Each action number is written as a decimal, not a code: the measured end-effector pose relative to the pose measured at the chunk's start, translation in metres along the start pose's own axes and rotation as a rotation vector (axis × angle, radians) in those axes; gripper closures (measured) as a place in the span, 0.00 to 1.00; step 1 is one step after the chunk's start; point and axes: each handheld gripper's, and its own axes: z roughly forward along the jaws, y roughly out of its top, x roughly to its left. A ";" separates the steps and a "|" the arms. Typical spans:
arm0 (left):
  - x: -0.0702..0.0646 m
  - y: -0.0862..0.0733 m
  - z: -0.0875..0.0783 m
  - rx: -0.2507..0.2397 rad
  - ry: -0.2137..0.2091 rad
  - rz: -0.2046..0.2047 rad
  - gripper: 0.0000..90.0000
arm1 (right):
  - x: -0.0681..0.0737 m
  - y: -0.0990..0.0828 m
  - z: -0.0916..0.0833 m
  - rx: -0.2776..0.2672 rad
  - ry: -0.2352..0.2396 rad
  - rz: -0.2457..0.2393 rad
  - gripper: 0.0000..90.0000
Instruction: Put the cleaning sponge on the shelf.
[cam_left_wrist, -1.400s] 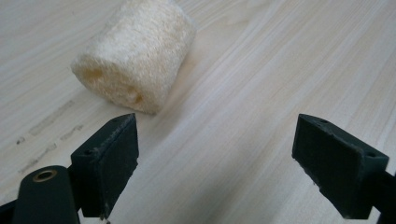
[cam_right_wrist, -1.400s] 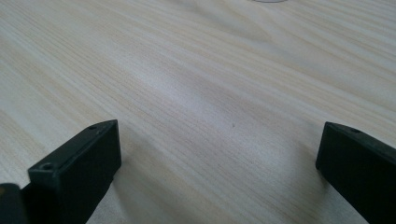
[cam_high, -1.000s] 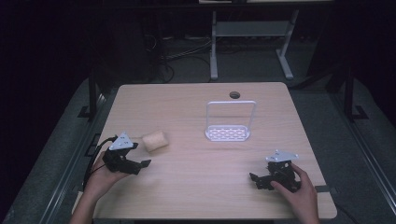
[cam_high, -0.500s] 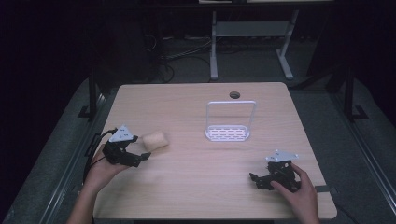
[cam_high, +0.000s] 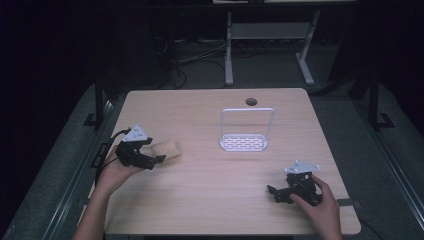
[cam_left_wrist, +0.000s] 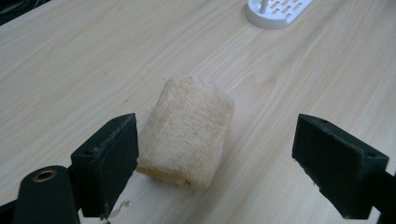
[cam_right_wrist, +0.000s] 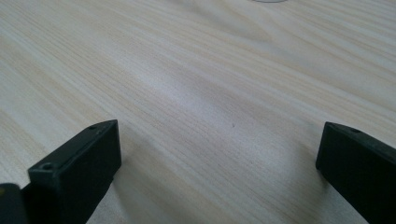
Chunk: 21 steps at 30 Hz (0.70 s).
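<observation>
A tan loofah-like sponge roll (cam_high: 166, 149) (cam_left_wrist: 187, 132) lies on the wooden table (cam_high: 210, 200) at the left. My left gripper (cam_high: 156, 156) (cam_left_wrist: 212, 163) stands open around its near end; the left jaw touches or nearly touches the roll and the right jaw stands well clear. At the table's front right, my right gripper (cam_high: 276, 192) (cam_right_wrist: 219, 172) rests low over bare wood, open, with nothing between its jaws.
A white slotted rack (cam_high: 244, 143) (cam_left_wrist: 275, 10) with an upright wire hoop (cam_high: 247, 111) stands at the table's middle back. A round cable hole (cam_high: 251, 102) sits near the far edge. Dark floor and desk legs lie beyond.
My left gripper has moved forward and right to the sponge roll, so that its open jaws now straddle the roll's near end. The right gripper has stayed put.
</observation>
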 end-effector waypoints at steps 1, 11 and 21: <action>0.001 0.001 0.001 0.000 -0.003 -0.002 0.16 | 0.000 0.000 0.000 0.000 0.000 -0.001 0.00; 0.011 0.012 0.008 -0.006 -0.012 0.003 0.16 | 0.000 0.000 0.000 0.000 0.000 0.000 0.00; 0.021 0.014 0.021 0.010 -0.014 0.003 0.16 | 0.000 0.000 0.000 0.000 0.000 0.000 0.00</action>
